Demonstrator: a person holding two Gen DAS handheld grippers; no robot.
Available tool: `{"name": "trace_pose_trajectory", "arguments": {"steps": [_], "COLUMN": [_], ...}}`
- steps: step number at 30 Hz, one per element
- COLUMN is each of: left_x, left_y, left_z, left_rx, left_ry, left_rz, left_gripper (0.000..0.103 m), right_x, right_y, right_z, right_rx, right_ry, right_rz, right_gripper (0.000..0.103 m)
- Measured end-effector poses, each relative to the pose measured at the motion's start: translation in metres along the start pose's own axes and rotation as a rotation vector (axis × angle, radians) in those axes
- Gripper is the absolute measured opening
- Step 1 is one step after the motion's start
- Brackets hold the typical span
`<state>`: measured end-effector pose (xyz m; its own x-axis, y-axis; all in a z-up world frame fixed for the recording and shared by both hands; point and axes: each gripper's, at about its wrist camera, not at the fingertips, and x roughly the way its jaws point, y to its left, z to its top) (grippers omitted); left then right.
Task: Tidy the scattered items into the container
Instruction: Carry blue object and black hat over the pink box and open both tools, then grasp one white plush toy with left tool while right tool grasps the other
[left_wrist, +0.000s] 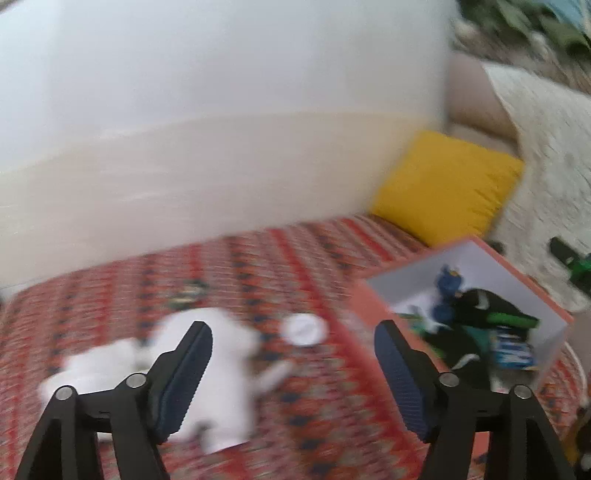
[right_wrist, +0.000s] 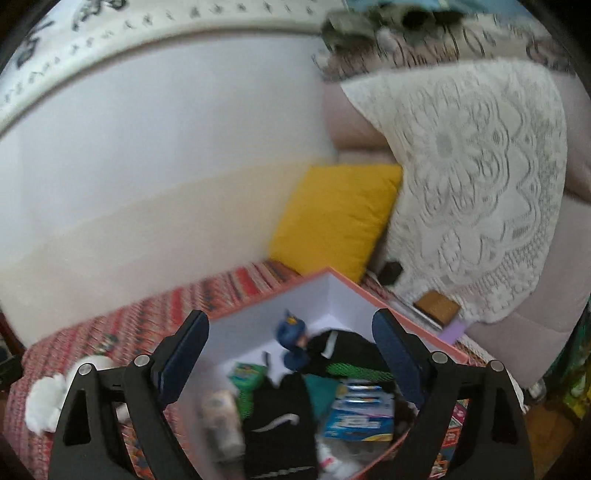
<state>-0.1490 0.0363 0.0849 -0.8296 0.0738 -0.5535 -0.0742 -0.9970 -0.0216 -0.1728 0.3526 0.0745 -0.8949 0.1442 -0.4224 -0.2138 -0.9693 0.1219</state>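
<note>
Patterned red rug covers the floor; wall behind, yellow cushion in the corner against a lace-draped sofa.

Orange box, white inside, sits on the rug by the cushion. Already holds a blue figure, black clothing with a green stripe, a blue packet, a green packet.

Still out on the rug, left of the box: white soft toy, plush and floppy, limbs sprawled; a small white round lid or disc just beside it; a dark small item farther back, too blurred to name.

Left gripper hangs over the toy, jaws wide apart, empty. Right gripper over the box, jaws wide apart, empty; a pale tube-shaped thing is smeared below it, possibly falling.

Risks, as I judge them: both views smear with motion, so a fast descent may pinch only a loose limb and the toy dangles or slips. The flat disc may skid on the rug weave. The box is crowded; a bulky toy may ride up over the rim.
</note>
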Motion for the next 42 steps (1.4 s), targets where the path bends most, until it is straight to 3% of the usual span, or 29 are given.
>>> {"name": "trace_pose_trajectory", "arguments": {"steps": [5, 8, 14, 16, 23, 31, 36, 40, 42], "left_x": [-0.071, -0.103, -0.128, -0.127, -0.105, -0.067, 0.001, 0.067, 0.098], "left_y": [0.085, 0.132, 0.190, 0.200, 0.215, 0.224, 0.234, 0.237, 0.236], "left_z": [-0.032, -0.053, -0.091, -0.100, -0.110, -0.106, -0.103, -0.109, -0.115], "left_rx": [-0.093, -0.136, -0.177, -0.163, -0.152, -0.164, -0.118, -0.039, 0.015], "left_ry": [-0.090, -0.125, -0.188, -0.184, -0.159, -0.123, -0.037, 0.056, 0.121], "left_rz": [0.156, 0.258, 0.439, 0.463, 0.463, 0.436, 0.352, 0.246, 0.145], "left_gripper": [0.090, 0.092, 0.098, 0.098, 0.098, 0.099, 0.102, 0.102, 0.102], "right_x": [-0.056, -0.083, -0.102, -0.102, -0.102, -0.069, -0.015, 0.059, 0.094], "right_y": [0.073, 0.126, 0.222, 0.254, 0.346, 0.381, 0.379, 0.360, 0.348], "right_z": [0.002, -0.005, -0.032, -0.044, -0.089, -0.120, -0.129, -0.143, -0.154], "right_rx": [-0.066, -0.117, -0.241, -0.287, -0.423, -0.446, -0.416, -0.342, -0.307], "right_ry": [-0.146, -0.193, -0.166, -0.135, -0.075, 0.019, 0.113, 0.326, 0.403], "right_rz": [0.079, 0.193, 0.371, 0.421, 0.515, 0.525, 0.513, 0.484, 0.463], "right_gripper": [0.102, 0.102, 0.102, 0.102, 0.102, 0.102, 0.102, 0.102, 0.102]}}
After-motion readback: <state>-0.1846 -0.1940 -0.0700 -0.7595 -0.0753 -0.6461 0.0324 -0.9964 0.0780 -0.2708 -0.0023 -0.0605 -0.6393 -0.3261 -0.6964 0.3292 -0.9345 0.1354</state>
